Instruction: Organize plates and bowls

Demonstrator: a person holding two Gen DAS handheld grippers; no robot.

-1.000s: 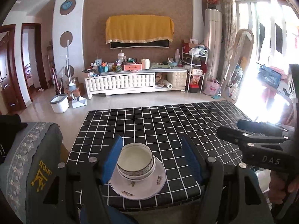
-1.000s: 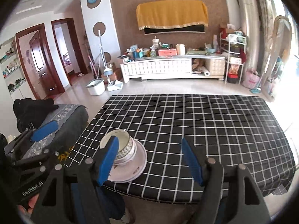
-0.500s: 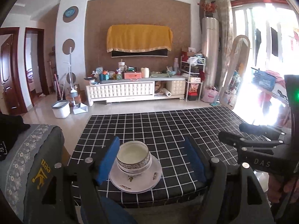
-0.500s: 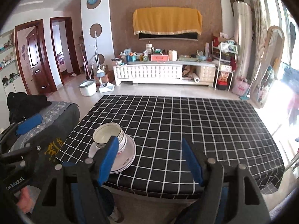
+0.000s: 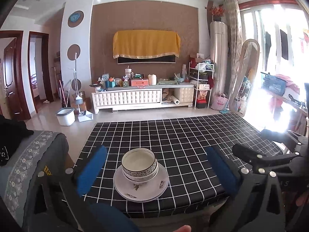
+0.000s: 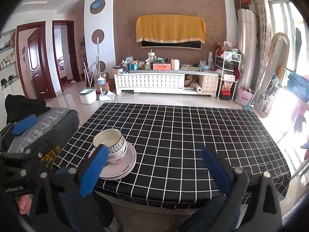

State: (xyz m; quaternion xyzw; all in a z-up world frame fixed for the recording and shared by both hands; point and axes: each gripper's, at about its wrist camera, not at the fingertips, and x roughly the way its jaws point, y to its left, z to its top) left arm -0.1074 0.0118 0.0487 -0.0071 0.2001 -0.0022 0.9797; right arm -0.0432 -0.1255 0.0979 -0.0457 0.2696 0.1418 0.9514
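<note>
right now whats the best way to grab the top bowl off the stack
Grip the top bowl by its rim, one finger inside and one outside, coming down from above. It sits upright and nested in the bowl below on the plates, so only its rim and upper wall stand proud. The left gripper, jaws opening and empty, faces it squarely.

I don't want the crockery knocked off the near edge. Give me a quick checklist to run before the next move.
1. Bowls nested upright on the plates: ok.
2. Stack fully on the checked tablecloth, though near its front edge: ok.
3. Left gripper jaws opening, nothing held: ok.
4. Right gripper jaws opening, nothing held: ok.
5. Right gripper's left finger clear of the bowls: cannot tell, they overlap in its view.
</note>
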